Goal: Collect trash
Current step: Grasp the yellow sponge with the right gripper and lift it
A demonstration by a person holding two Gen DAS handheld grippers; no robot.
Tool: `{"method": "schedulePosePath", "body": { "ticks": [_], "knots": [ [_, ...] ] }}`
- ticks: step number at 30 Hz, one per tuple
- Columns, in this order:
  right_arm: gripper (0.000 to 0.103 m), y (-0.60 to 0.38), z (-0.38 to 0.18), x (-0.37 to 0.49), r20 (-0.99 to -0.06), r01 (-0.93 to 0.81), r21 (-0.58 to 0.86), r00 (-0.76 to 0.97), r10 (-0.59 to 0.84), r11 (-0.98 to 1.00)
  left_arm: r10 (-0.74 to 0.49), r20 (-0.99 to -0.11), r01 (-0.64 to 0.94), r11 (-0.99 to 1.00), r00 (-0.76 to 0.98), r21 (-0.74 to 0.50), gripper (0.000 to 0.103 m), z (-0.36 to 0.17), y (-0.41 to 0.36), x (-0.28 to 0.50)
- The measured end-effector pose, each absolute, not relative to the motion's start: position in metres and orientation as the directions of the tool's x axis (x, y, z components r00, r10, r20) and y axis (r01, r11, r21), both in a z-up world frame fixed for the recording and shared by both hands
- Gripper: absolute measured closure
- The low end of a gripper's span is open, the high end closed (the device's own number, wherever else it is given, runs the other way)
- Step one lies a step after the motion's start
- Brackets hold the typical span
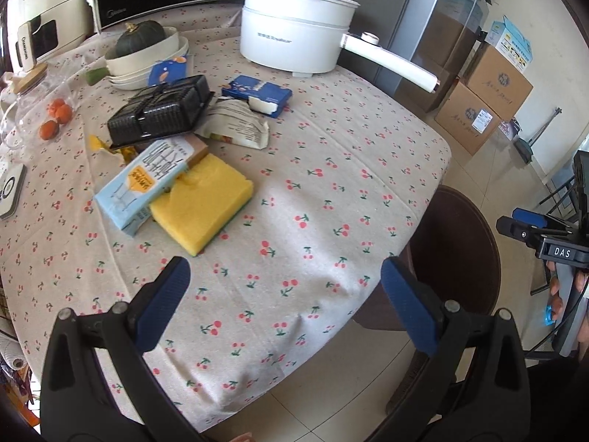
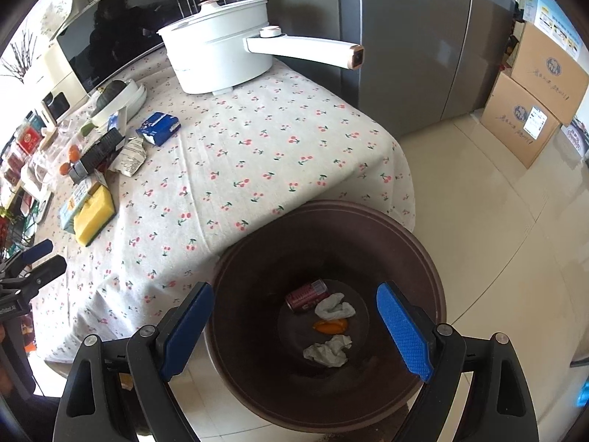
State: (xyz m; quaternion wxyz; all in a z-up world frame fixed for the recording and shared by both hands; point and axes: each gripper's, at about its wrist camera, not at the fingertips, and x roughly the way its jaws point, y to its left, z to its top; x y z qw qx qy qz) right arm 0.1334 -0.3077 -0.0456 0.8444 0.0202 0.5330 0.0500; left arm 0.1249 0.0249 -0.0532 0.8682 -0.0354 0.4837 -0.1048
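Tablecloth point(image 1: 294, 184) corner bare; bin point(image 2: 423, 258) beside edge; both hand-held grippers point(image 1: 285, 294) point(image 2: 294, 313) apart, empty.

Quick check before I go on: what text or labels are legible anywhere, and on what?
"DAS": white label on the right tool.
"Midea": faint, on the microwave.
White pot: grey brand print, too blurred.
Light blue carton, crumpled wrapper, red can, cardboard boxes: print unreadable.

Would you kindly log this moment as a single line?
left tongs: open, empty, over table | right tongs: open, empty, above bin | bin contents: can, tissues, peel
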Motion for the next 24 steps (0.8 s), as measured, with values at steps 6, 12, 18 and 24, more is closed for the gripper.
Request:
{"method": "schedulePosePath", "body": {
  "ticks": [6,12,18,24],
  "knots": [
    [0.011,-0.268,-0.039,0.149,-0.884,-0.084,0.105,0.448,0.132,0.991,-0.168,-0.830,0.058,0.985,0.532,-0.162,0.000,-0.049,0.069,0.119],
    [0.011,-0.217,-0.042,0.166,-0.881,-0.121,0.125,0.443,0.166,0.985,-0.113,-0.835,-0.018,0.989,0.538,-0.145,0.000,-0.049,0.110,0.111],
    [0.009,-0.145,-0.052,0.177,-0.874,-0.280,0.103,0.433,0.222,0.954,-0.076,-0.840,-0.062,0.990,0.537,-0.130,0.000,-0.051,0.143,0.101],
    [0.000,-0.078,-0.069,0.182,-0.865,-0.452,0.078,0.412,0.286,0.888,-0.057,-0.847,-0.104,0.986,0.528,-0.131,0.000,-0.056,0.169,0.095]
  ]
}}
